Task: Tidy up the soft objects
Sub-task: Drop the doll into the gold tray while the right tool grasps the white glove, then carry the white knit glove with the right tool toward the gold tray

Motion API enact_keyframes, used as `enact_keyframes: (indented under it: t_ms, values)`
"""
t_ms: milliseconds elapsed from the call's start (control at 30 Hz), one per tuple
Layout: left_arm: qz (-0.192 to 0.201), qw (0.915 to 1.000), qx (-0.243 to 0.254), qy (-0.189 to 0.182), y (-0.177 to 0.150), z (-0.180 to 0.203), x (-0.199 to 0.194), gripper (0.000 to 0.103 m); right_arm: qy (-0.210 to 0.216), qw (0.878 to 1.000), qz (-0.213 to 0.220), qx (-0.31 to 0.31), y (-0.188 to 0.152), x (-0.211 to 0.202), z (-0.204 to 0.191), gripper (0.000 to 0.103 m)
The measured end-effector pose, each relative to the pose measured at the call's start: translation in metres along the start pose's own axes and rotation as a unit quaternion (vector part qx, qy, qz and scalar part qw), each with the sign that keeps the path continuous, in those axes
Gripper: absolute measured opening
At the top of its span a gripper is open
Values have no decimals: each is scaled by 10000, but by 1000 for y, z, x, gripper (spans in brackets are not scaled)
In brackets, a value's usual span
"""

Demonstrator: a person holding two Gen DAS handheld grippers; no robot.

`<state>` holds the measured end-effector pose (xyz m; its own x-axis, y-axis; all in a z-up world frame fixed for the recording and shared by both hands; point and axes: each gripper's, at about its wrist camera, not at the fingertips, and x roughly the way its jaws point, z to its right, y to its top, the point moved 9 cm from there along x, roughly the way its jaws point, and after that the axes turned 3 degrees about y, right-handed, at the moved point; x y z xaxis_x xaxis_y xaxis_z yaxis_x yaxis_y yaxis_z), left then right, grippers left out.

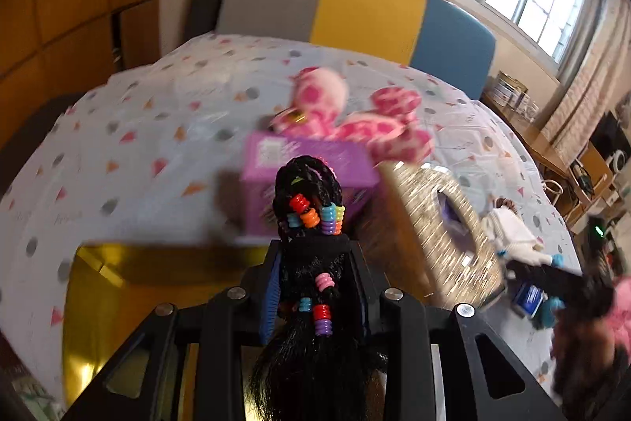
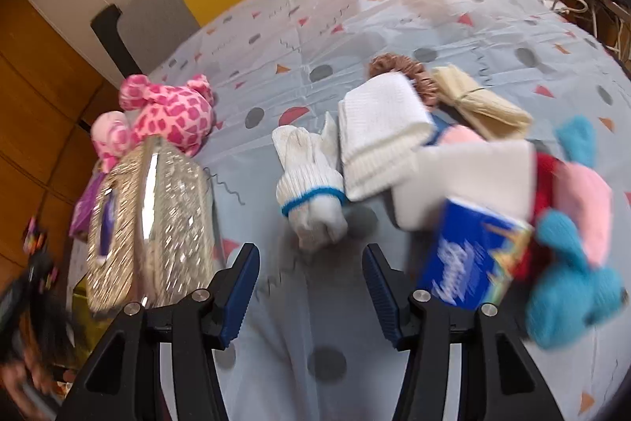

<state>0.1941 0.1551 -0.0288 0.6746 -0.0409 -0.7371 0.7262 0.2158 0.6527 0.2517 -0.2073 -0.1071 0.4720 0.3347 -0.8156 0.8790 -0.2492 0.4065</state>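
My left gripper is shut on a black braided hairpiece strung with coloured beads, held above the near edge of the bed over a gold box. My right gripper is open with nothing between its blue pads. Just ahead of its fingertips a white glove with a blue cuff lies on the patterned bedsheet. A folded white towel, a brown scrunchie, a beige cloth and blue and pink knitted pieces lie to the right.
A glittery silver box stands left of the right gripper, with a purple box and a pink spotted plush behind it. A blue tissue pack lies close to the right finger. A grey, yellow and blue headboard backs the bed.
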Motion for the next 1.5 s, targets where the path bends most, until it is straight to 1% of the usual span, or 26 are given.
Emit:
enact_keyframes:
  t_ms: [67, 167, 233, 267, 333, 433, 533, 567, 633, 700, 867, 900, 967, 1000, 1033, 1100, 1133, 1200, 1267, 1367, 1400, 1467, 1500]
  values:
    - [0, 9999, -95, 106, -18, -24, -11, 31, -116, 9998, -151, 14, 7, 19, 2, 55]
    - [-66, 9994, -159, 301, -43, -52, -21, 31, -434, 9988, -232, 49, 15, 43, 9, 55]
    - [-160, 9987, -257, 421, -60, -73, -24, 31, -493, 9982, -328, 42, 17, 53, 12, 54]
    - [-231, 9981, -333, 462, -67, -83, -22, 31, -489, 9983, -327, -24, 17, 58, 10, 41]
    - [-373, 9968, -456, 537, -78, -96, -18, 31, -631, 9974, -296, -168, 16, 61, 10, 39]
    - [-598, 9937, -718, 619, -94, -114, -7, 31, -620, 9969, -354, -338, 9, 59, 9, 36]
    - [-712, 9913, -920, 612, -95, -117, 5, 31, -648, 9959, -446, -454, -3, 49, 15, 36]
    - [-703, 9907, -947, 684, -90, -115, 8, 31, -625, 9960, -459, -441, -6, 48, 18, 36]
    - [-649, 9911, -854, 784, -83, -114, 12, 32, -513, 9967, -555, -309, -8, 49, 25, 36]
    - [-674, 9902, -813, 914, -79, -118, 18, 32, -455, 9965, -608, -361, -10, 50, 27, 35]
    - [-783, 9870, -765, 1179, -72, -130, 33, 36, -749, 9932, -619, -645, -12, 52, 23, 34]
    - [-759, 9867, -742, 1228, -71, -132, 33, 37, -712, 9930, -599, -727, -12, 51, 22, 34]
    - [-656, 9852, -683, 1429, -69, -137, 31, 49, -789, 9915, -585, -854, -14, 50, 23, 33]
    - [-601, 9847, -699, 1478, -68, -139, 29, 53, -824, 9908, -578, -909, -14, 50, 23, 33]
    - [-556, 9840, -731, 1525, -68, -141, 26, 58, -847, 9903, -568, -946, -14, 52, 22, 33]
    - [-475, 9830, -784, 1589, -68, -142, 15, 59, -934, 9886, -550, -1047, -15, 52, 21, 33]
    - [-377, 9839, -793, 1555, -67, -140, 8, 59, -973, 9879, -544, -1080, -15, 53, 20, 33]
    - [-124, 9847, -700, 1589, -66, -133, -11, 63, -1049, 9868, -555, -1102, -15, 53, 20, 33]
    - [68, 9852, -619, 1595, -65, -126, -27, 75, -1093, 9862, -561, -1106, -14, 52, 20, 33]
    - [420, 9854, -582, 1542, -67, -113, -54, 82, -1134, 9861, -587, -1058, -12, 56, 17, 33]
    - [458, 9854, -557, 1540, -68, -110, -58, 83, -1138, 9863, -595, -1035, -14, 53, 19, 33]
    - [510, 9860, -476, 1513, -73, -100, -66, 89, -1164, 9864, -621, -985, -10, 56, 19, 33]
    - [538, 9865, -461, 1474, -74, -97, -69, 91, -1176, 9865, -622, -955, -8, 58, 18, 33]
